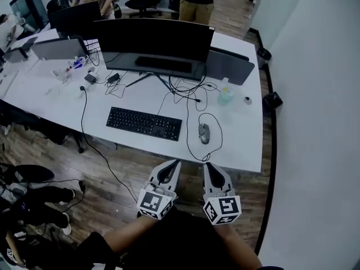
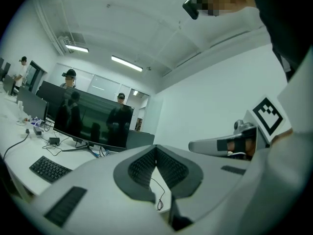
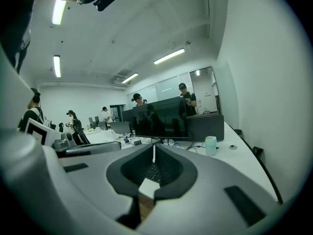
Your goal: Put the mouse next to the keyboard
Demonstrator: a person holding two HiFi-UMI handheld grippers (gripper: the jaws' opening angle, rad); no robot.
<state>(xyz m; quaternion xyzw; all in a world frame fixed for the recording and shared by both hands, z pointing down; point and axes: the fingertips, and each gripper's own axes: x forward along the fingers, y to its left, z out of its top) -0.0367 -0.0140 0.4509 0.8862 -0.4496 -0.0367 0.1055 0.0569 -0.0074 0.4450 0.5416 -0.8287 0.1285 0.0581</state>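
Off the counter's (image 1: 239, 151) front edge, the left gripper (image 1: 177, 162) and right gripper (image 1: 206, 165) have their fingers pressed together and empty. Their own views hide the mouse (image 1: 204, 133), which lies near the keyboard (image 1: 144, 123).

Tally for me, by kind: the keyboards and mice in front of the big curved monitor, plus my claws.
Keyboard: 1
Mouse: 1
Claws: 2, the left claw and the right claw, both shut with nothing in them
Total: 4

Keyboard (image 2: 48, 169) half behind the left gripper (image 2: 156, 148); head of the standing person (image 1: 197, 7) past the top edge
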